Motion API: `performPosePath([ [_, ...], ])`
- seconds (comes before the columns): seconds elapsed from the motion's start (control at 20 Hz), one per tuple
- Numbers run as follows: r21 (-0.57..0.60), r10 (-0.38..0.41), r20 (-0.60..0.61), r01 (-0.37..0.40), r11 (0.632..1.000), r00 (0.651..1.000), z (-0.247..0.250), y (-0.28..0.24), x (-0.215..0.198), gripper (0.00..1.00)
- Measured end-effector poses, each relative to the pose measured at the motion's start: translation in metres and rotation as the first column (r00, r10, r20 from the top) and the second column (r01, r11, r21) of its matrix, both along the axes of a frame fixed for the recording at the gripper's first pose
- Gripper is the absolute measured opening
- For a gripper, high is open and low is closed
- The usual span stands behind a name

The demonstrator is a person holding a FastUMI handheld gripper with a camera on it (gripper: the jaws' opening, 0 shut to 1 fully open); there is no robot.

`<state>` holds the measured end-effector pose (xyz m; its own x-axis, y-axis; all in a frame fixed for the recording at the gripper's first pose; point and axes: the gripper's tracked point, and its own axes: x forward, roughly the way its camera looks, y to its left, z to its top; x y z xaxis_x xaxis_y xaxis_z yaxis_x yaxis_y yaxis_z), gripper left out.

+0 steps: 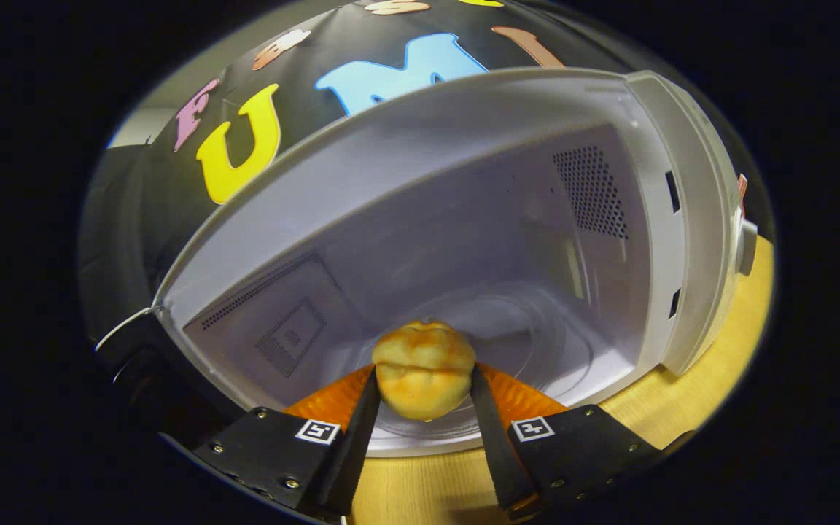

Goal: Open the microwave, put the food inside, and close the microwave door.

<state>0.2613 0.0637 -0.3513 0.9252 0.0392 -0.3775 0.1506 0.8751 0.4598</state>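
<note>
A pale golden bun-like food item (424, 370) sits between my two fingers, and my gripper (424, 379) is shut on it, both fingers pressing its sides. Just ahead stands the white microwave (690, 219) with its cavity open toward me. The glass turntable (537, 343) lies on the cavity floor, beyond and partly under the food. The food hangs at the cavity's front opening. The open door (135, 364) is a dark shape off the cavity's left side, mostly hidden.
The microwave stands on a light wooden table (726, 335), which shows under my fingers and to the right of the oven. Perforated vents (591, 193) mark the cavity's right wall and left wall. Black booth cloth hangs behind the oven.
</note>
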Motion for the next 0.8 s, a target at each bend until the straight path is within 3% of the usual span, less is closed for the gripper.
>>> performPosePath([
  [0.35, 0.012, -0.038, 0.047, 0.037, 0.999, 0.998, -0.017, -0.001, 0.028, 0.71],
  [0.6, 0.073, -0.018, 0.09, 0.011, 0.997, 0.996, -0.009, 0.001, 0.032, 0.89],
  [0.8, 0.077, -0.004, 0.047, 0.0, 0.997, 0.999, -0.005, -0.005, 0.021, 0.93],
])
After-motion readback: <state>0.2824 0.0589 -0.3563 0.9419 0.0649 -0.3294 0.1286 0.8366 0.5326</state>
